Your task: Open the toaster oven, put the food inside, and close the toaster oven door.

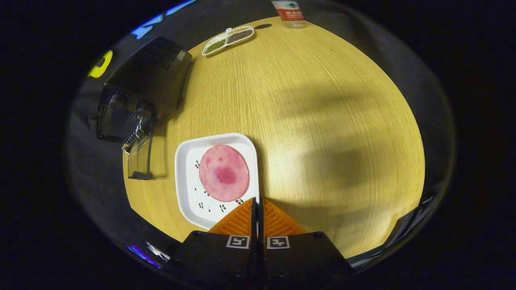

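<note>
A round pink slice of food [224, 172] lies on a white square plate [189, 181] on the wooden table, just ahead and a little left of my fingers. My gripper [256, 200] hovers above the plate's near right corner, shut with nothing between its fingers. The black toaster oven [141, 84] stands at the table's left edge, beyond the plate. Its glass door [140, 158] hangs open and lies flat toward the plate.
A white divided dish [228, 39] with green and dark grains sits at the far side of the table [314, 121]. A clear bottle [289, 12] with a red label stands beyond it to the right.
</note>
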Demonstrator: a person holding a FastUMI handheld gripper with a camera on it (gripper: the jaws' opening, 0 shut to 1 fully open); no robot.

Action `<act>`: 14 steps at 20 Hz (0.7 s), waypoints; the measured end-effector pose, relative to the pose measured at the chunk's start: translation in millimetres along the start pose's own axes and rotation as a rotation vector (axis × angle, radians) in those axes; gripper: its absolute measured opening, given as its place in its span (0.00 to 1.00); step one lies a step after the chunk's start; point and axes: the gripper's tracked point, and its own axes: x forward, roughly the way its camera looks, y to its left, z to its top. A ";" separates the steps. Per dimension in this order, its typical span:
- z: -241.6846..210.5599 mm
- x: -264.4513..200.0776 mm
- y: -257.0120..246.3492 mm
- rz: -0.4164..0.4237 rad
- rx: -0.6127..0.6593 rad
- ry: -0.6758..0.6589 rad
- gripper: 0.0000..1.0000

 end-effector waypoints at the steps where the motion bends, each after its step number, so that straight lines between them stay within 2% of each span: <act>1: -3.7 -4.9 8.5 0.035 0.047 -0.017 0.02; 11: -51.1 -39.1 59.1 0.181 0.338 -0.171 0.02; 14: -73.7 -51.5 70.1 0.187 0.376 -0.218 0.02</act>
